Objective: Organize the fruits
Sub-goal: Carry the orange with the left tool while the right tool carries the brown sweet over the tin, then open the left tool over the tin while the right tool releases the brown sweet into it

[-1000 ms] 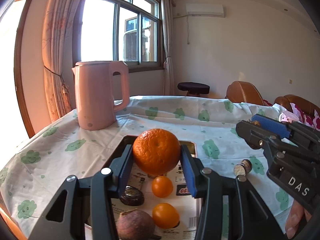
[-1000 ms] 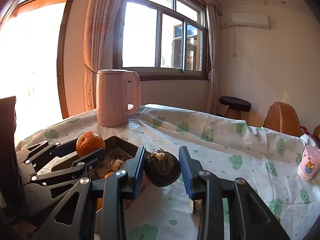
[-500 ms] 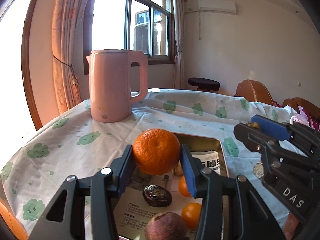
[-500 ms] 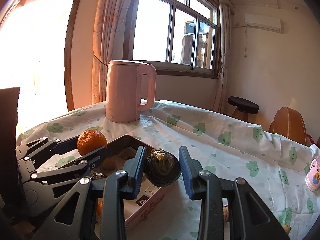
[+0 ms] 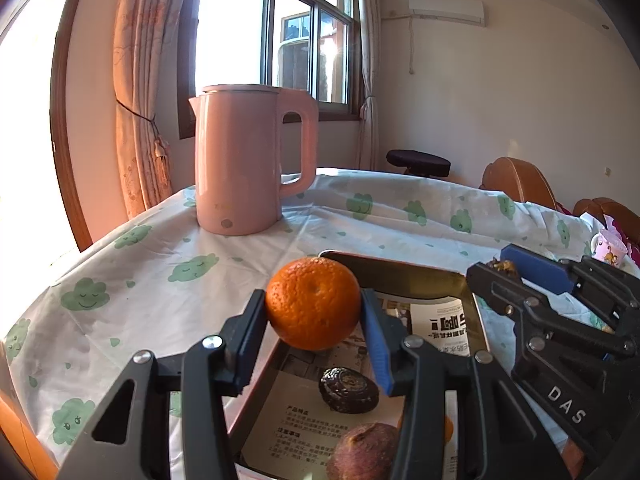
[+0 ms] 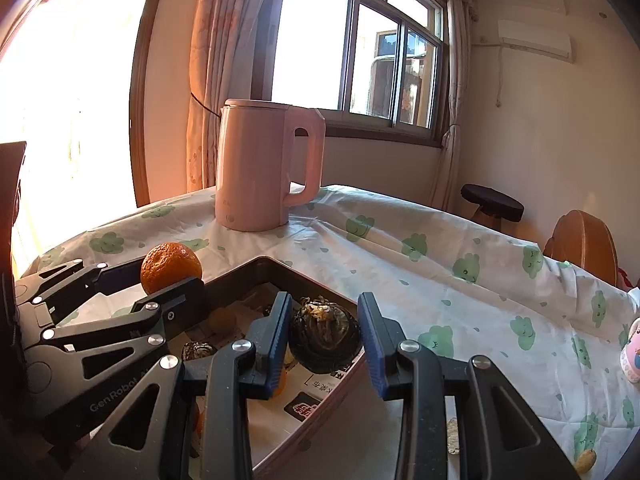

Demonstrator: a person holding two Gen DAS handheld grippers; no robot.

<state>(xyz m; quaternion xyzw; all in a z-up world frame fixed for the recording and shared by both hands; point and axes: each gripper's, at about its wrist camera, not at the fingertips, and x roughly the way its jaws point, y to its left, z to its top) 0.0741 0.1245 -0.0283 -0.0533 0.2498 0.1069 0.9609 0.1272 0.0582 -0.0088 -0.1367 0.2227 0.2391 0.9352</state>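
Far left there's the tabletop (image 5: 248,272) under a white cloth with green cloud faces, and a tall pink plastic electric kettle (image 5: 244,160) standing on it by the window. My left gripper (image 5: 314,320) has its jaws clamped on a round bumpy orange mandarin (image 5: 313,303), held up off the cloth right over the near-left edge of the shallow rectangular metal tray (image 5: 404,276) that's lined with printed paper. Down in that tray, under the mandarin, I can see a dark wrinkly flattened fruit (image 5: 349,389), a dull reddish-purple round fruit (image 5: 362,454) nearer to me, and a sliver of a small orange fruit (image 5: 448,429) mostly hidden behind my blue pad. Moving right, my right gripper (image 6: 323,334) has its jaws closed on a dark brownish-black round fruit with a dried crusty top (image 6: 325,334), hanging above the tray's right side. Way out at the right edge, a small pink cartoon-printed cup (image 5: 609,245) sits on the cloth, well apart from the tray.
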